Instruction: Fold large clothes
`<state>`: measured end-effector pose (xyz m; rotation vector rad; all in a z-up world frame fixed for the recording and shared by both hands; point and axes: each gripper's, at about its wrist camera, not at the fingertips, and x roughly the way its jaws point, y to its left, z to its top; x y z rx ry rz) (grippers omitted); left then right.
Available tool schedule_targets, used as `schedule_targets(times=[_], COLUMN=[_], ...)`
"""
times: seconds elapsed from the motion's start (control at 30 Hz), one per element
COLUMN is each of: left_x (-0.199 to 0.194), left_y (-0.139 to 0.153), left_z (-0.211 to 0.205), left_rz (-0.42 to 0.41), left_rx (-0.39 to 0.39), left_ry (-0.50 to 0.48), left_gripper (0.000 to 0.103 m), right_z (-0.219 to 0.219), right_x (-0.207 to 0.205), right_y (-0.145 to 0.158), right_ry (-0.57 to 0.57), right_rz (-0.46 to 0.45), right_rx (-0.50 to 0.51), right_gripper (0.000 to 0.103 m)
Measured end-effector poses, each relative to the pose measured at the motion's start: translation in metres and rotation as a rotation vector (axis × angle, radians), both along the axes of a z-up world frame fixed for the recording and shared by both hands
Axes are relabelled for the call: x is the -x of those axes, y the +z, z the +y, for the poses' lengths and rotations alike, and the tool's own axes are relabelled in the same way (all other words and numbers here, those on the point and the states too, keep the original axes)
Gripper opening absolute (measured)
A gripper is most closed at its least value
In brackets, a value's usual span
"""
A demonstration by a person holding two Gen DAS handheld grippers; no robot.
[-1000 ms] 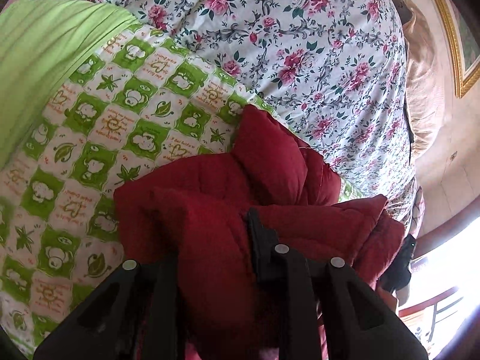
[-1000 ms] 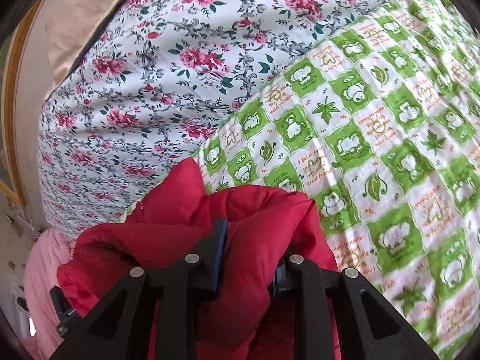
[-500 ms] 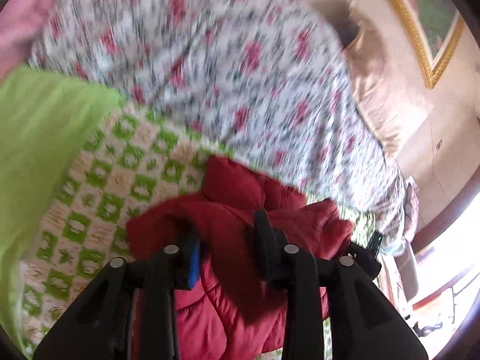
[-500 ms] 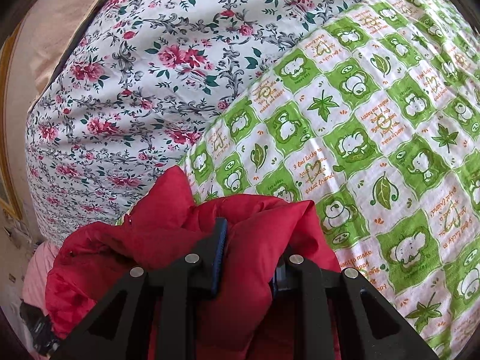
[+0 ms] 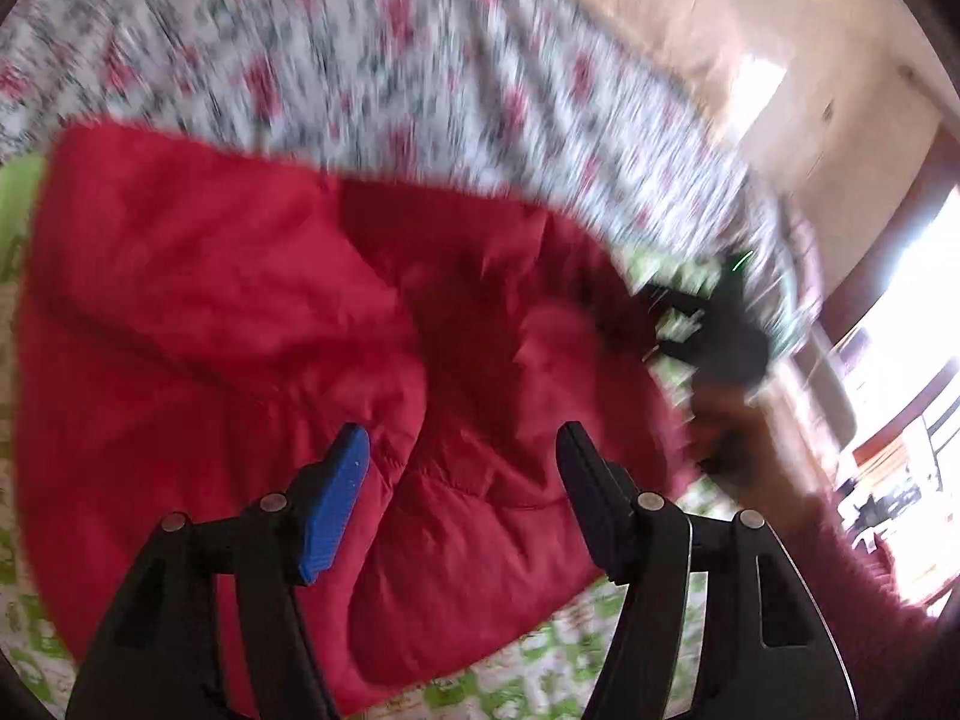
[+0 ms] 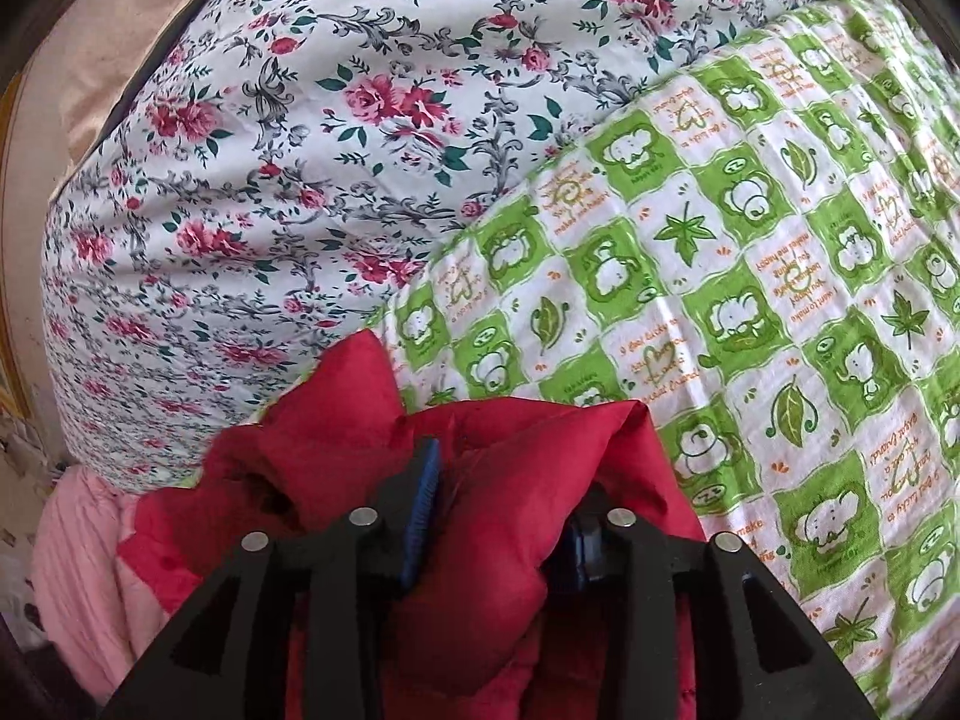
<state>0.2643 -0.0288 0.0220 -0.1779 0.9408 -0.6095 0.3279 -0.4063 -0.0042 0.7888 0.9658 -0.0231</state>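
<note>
While it lies bunched on the bed: red padded jacket (image 5: 252,324) spread over the green checked blanket (image 6: 750,276)
Left gripper (image 5: 462,468): jaws opening, well apart above the jacket, nothing pinched between the fingers; view blurred
Right gripper (image 6: 504,510): jaws opening, a puffy fold of jacket between them, pads look to be touching it
Beyond: floral sheet (image 6: 336,108) past the blanket, pink cloth (image 6: 72,564) at the bed's edge

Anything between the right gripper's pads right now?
Yes. In the right wrist view a fold of the red jacket sits between the right gripper's opening jaws.
</note>
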Motion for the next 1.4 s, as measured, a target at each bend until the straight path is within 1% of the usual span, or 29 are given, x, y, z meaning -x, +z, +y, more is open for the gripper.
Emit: schedule_targets(times=[0.03, 0.07, 0.1, 0.2, 0.23, 0.27, 0.33, 0.4, 0.43, 0.47, 0.53, 0.57, 0.6, 0.67, 0.73, 0.8, 0.87, 0.97, 1.07, 1.2, 1.3, 1.4], left_x=[-0.005, -0.008, -0.011, -0.016, -0.016, -0.017, -0.018, -0.018, -0.018, -0.018, -0.019, -0.018, -0.020, -0.022, -0.027, -0.033, -0.045, -0.064, -0.087, -0.117, -0.131, -0.135], left_y=[-0.013, -0.019, -0.024, -0.028, -0.027, -0.026, -0.025, -0.026, -0.026, -0.025, -0.026, -0.027, -0.026, -0.024, -0.024, -0.027, -0.034, -0.041, -0.045, -0.058, -0.069, -0.074], left_z=[-0.008, -0.011, -0.012, -0.009, -0.009, -0.009, -0.009, -0.009, -0.009, -0.008, -0.007, -0.008, -0.008, -0.005, -0.001, 0.005, 0.013, 0.022, 0.031, 0.041, 0.043, 0.045], left_rz=[0.010, 0.013, 0.014, 0.018, 0.016, 0.013, 0.010, 0.008, 0.008, 0.006, 0.007, 0.009, 0.012, 0.007, -0.009, -0.019, -0.021, -0.020, -0.018, 0.015, 0.027, 0.036], left_rx=[-0.041, -0.060, -0.067, -0.060, -0.061, -0.067, -0.076, -0.080, -0.083, -0.088, -0.096, -0.099, -0.104, -0.128, -0.160, -0.183, -0.190, -0.203, -0.221, -0.197, -0.185, -0.169], left_ry=[0.008, 0.014, 0.022, 0.045, 0.051, 0.056, 0.063, 0.065, 0.066, 0.066, 0.064, 0.063, 0.061, 0.059, 0.074, 0.093, 0.101, 0.133, 0.193, 0.226, 0.233, 0.236], left_gripper=[0.064, 0.064, 0.064, 0.064, 0.064, 0.064, 0.064, 0.064, 0.064, 0.064, 0.064, 0.064, 0.064, 0.064, 0.064, 0.064, 0.064, 0.063, 0.058, 0.057, 0.058, 0.057], right_z=[-0.002, -0.004, -0.004, -0.007, -0.004, -0.002, 0.007, 0.024, 0.034, 0.051, 0.086, 0.102, 0.115, 0.133, 0.145, 0.150, 0.145, 0.135, 0.116, 0.106, 0.101, 0.100], right_x=[0.000, 0.001, 0.001, 0.012, 0.019, 0.024, 0.037, 0.050, 0.053, 0.055, 0.053, 0.052, 0.050, 0.043, 0.036, 0.026, 0.009, -0.009, -0.029, -0.042, -0.050, -0.056], right_y=[0.006, 0.015, 0.022, 0.048, 0.058, 0.065, 0.076, 0.086, 0.090, 0.092, 0.089, 0.084, 0.079, 0.065, 0.054, 0.042, 0.022, 0.002, -0.013, -0.019, -0.027, -0.036], right_ry=[0.015, 0.025, 0.031, 0.055, 0.062, 0.066, 0.100, 0.156, 0.192, 0.255, 0.392, 0.454, 0.507, 0.585, 0.623, 0.617, 0.588, 0.559, 0.481, 0.422, 0.405, 0.401], right_rz=[-0.012, -0.025, -0.034, -0.089, -0.118, -0.132, -0.172, -0.218, -0.235, -0.247, -0.238, -0.231, -0.225, -0.204, -0.168, -0.128, -0.072, -0.050, -0.022, -0.018, -0.012, -0.017], right_rx=[-0.018, -0.027, -0.031, -0.044, -0.026, -0.009, 0.021, 0.066, 0.095, 0.141, 0.241, 0.276, 0.289, 0.315, 0.380, 0.437, 0.484, 0.511, 0.453, 0.454, 0.439, 0.422], right_gripper=[0.050, 0.053, 0.054, 0.065, 0.073, 0.078, 0.078, 0.078, 0.078, 0.078, 0.078, 0.078, 0.078, 0.076, 0.076, 0.076, 0.076, 0.076, 0.076, 0.076, 0.079, 0.081])
